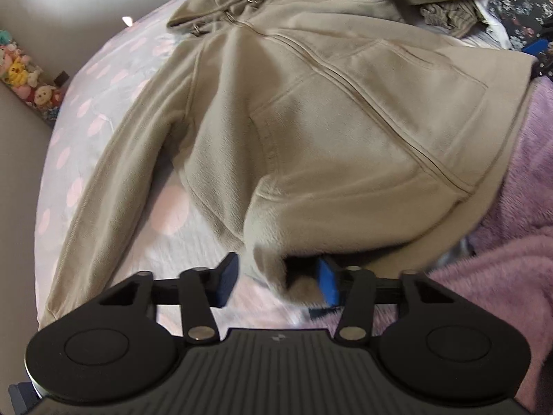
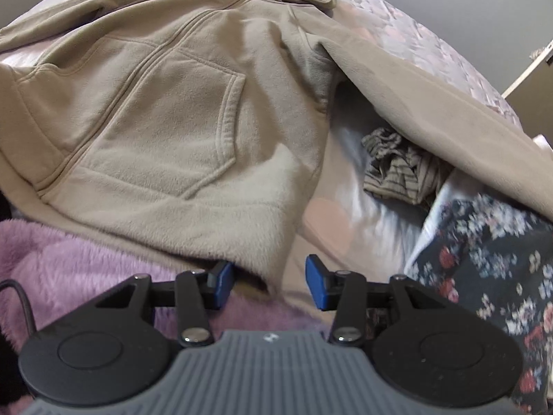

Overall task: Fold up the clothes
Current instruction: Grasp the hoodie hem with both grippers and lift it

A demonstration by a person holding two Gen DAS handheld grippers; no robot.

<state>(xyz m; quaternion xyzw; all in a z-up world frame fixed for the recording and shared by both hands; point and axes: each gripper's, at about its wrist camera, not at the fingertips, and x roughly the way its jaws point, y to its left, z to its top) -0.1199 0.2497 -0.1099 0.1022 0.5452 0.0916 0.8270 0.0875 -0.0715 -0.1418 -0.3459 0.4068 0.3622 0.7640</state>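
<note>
The left gripper (image 1: 279, 282) has its blue pads (image 1: 329, 282) standing apart with the near left corner of the beige fleece hoodie's (image 1: 311, 110) hem between them; the cloth lies against the right pad only, so the pads are not pinching it. The right gripper (image 2: 269, 283) is likewise spread, its pads (image 2: 316, 283) either side of the near right hem corner without pressing on it (the picture is blurred there).

The hoodie lies front up on the bed, zipper (image 2: 138, 65) closed, hood (image 1: 221, 0) at the far end, two front pockets either side of the zip. Its left sleeve (image 1: 103, 180) runs down towards the near left; its right sleeve (image 2: 432, 103) stretches out to the right, partly over other clothes. The hem rests on a purple fuzzy blanket (image 2: 69, 259) at the near edge, the rest on a pale bedsheet with pink spots (image 1: 103, 79).

Right of the hoodie lie a crumpled striped garment (image 2: 397, 169) and a dark floral fabric (image 2: 484, 269). Small plush toys (image 1: 20, 76) sit at the far left
</note>
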